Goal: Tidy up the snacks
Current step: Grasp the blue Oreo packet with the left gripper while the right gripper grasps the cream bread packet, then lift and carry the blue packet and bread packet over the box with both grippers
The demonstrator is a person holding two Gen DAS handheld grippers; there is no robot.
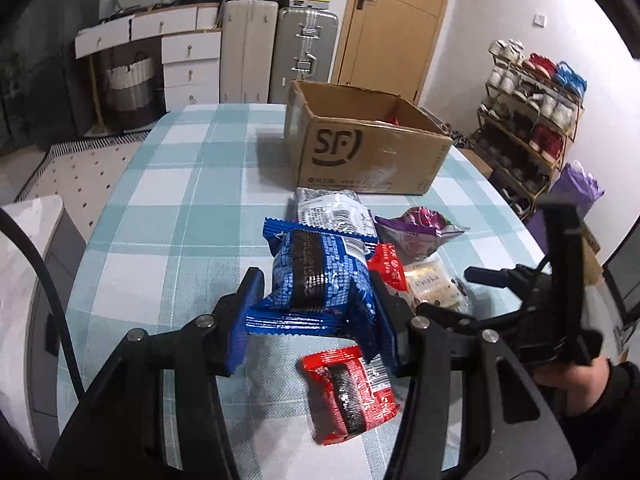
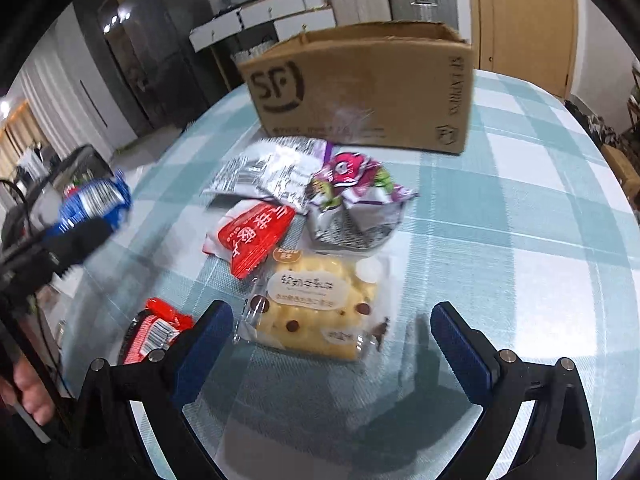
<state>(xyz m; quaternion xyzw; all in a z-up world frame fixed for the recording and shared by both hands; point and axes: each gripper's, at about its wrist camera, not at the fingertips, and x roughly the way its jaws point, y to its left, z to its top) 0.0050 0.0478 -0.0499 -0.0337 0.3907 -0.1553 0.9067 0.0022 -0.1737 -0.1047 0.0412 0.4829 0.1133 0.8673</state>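
Blue snack packet [image 1: 316, 280] sits clamped between the left gripper [image 1: 312, 316] pads, lifted off the table [image 1: 180, 184]; best carried high over the loose pile and released only once past the rim of the cardboard box [image 1: 360, 148] at the far edge. Right gripper [image 2: 332, 344] hangs spread apart above the yellow cake packet [image 2: 316, 308], empty. Box contents are mostly hidden; only something red shows inside.
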